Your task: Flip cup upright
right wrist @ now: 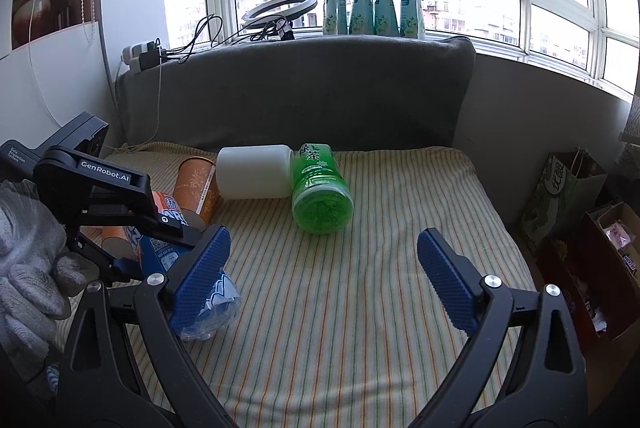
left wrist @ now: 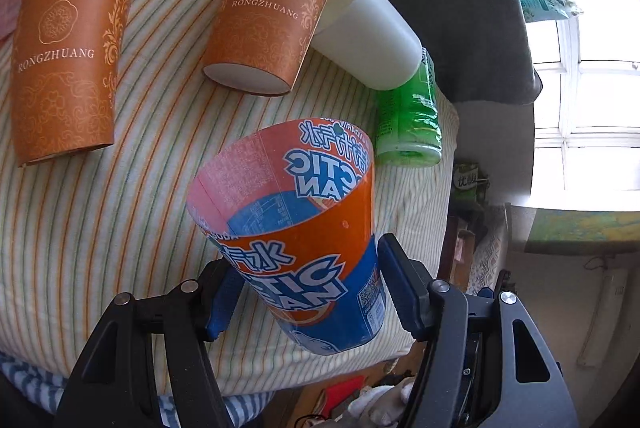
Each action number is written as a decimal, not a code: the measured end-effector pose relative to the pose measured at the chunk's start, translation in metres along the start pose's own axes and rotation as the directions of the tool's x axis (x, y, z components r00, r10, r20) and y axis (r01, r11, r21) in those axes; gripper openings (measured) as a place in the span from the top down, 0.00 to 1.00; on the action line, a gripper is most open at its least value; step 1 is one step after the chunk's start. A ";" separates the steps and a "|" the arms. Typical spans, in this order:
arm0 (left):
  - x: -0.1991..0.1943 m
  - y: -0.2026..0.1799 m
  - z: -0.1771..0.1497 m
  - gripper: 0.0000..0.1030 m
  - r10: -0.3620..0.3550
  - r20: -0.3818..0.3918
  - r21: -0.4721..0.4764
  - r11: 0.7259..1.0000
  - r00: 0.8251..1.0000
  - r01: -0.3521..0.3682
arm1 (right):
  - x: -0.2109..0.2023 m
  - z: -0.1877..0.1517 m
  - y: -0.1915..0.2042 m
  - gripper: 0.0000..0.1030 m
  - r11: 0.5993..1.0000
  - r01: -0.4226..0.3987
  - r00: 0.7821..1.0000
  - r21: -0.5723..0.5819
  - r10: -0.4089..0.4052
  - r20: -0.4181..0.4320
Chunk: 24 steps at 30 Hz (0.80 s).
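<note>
Orange-and-blue cup (left wrist: 304, 236) sitting between the blue pads of the left tool (left wrist: 308, 292), which is clamping it on both sides of its lower body. Cup's open mouth is pointing away from the camera, toward the green bottle (left wrist: 408, 120), and the printed lettering is reading upside down in the left wrist view. Cup is hanging above the striped cushion (left wrist: 120, 188), near the cushion's front edge; whether its base is touching the fabric cannot be told.

Taking the green bottle as landmark: it is lying on its side on the cushion, base toward the right wrist camera. White cup (left wrist: 368, 32) is lying on its side just beside the bottle, touching it. Brown paper cup (left wrist: 268, 20) is lying tipped on the far side of the white cup from the bottle, touching the white cup. Second brown paper cup (left wrist: 68, 48) is lying well apart from the bottle, beyond the first.

Right tool (right wrist: 324, 276) is hovering over the cushion on the near side of the bottle, jaws spread wide, gripping nothing. Its left pad (right wrist: 200, 276) is showing in front of the held cup's base. Gloved hand (right wrist: 28, 256) is gripping the left tool's handle, well apart from the bottle. Dark grey backrest (right wrist: 320, 92) is standing behind the bottle.
</note>
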<state>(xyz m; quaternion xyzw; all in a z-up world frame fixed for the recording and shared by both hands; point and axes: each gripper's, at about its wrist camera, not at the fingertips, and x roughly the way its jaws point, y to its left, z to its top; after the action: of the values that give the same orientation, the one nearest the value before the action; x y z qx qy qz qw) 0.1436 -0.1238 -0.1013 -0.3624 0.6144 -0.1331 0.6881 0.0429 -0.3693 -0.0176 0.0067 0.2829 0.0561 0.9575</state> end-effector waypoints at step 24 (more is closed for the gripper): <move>-0.021 -0.017 -0.006 0.29 0.076 0.013 0.189 0.979 0.997 -0.077 | 0.031 0.019 0.019 0.06 0.980 -0.154 0.977 -0.128 0.131 -0.169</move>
<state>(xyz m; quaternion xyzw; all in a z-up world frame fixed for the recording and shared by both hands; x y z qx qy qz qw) 0.1381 -0.1246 -0.0744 -0.2718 0.6104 -0.1634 0.7259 0.0774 -0.3468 -0.0177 -0.0450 0.3528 0.1448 0.9233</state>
